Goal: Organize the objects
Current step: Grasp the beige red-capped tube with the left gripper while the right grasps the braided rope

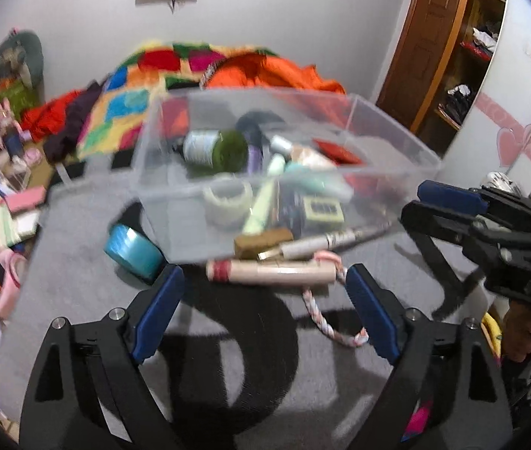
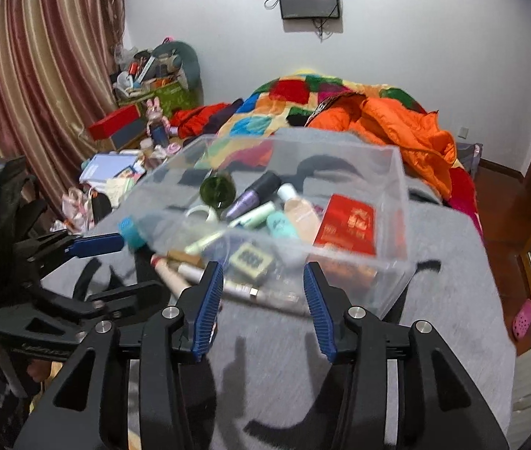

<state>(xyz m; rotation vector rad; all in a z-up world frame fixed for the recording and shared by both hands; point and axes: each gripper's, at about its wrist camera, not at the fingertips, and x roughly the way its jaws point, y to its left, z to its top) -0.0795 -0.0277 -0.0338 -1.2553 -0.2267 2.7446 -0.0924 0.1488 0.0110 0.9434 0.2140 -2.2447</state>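
Note:
A clear plastic box (image 1: 385,123) stands on a grey cloth (image 1: 228,356) and holds a green bottle (image 1: 224,150), a tape roll (image 1: 228,198), tubes and a red packet (image 2: 348,225). In front of it lie a beige tube (image 1: 269,272), a braided rope (image 1: 325,318) and a blue tape roll (image 1: 134,249). My left gripper (image 1: 265,292) is open just before the beige tube, empty. My right gripper (image 2: 263,300) is open before the box's near wall (image 2: 378,273), empty; it also shows in the left wrist view (image 1: 426,202).
A bed with a patchwork quilt (image 2: 273,108) and an orange jacket (image 2: 408,131) lies behind the box. Cluttered boxes and papers (image 2: 115,172) sit at the left by a curtain (image 2: 33,75). A wooden door and shelves (image 1: 453,56) stand at the right.

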